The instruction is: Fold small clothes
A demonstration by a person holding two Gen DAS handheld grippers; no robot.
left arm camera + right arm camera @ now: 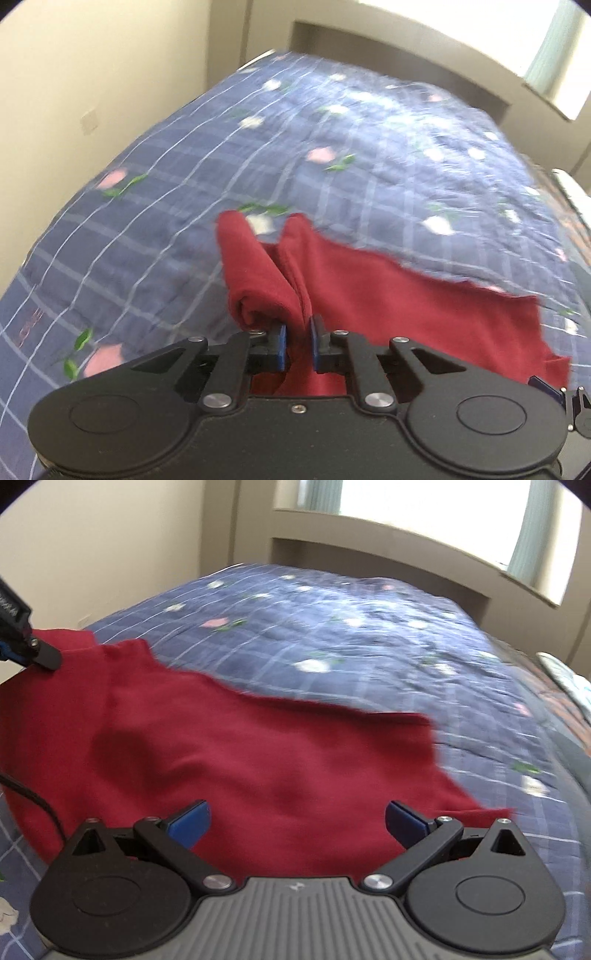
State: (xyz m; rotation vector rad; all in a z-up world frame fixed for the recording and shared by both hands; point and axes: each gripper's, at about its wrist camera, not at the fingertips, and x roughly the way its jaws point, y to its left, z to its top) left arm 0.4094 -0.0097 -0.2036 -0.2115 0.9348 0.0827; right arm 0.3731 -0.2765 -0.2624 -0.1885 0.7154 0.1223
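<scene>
A dark red garment lies on a blue checked floral bedspread. In the left wrist view my left gripper is shut on a bunched edge of the red garment, which rises in two folds above the blue pads. In the right wrist view my right gripper is open, its blue pads wide apart just above the garment's near part. The left gripper's finger shows at the far left, at the garment's far corner.
The bedspread covers a bed against a beige wall. A headboard and a bright window lie beyond. A patterned item lies at the bed's right edge.
</scene>
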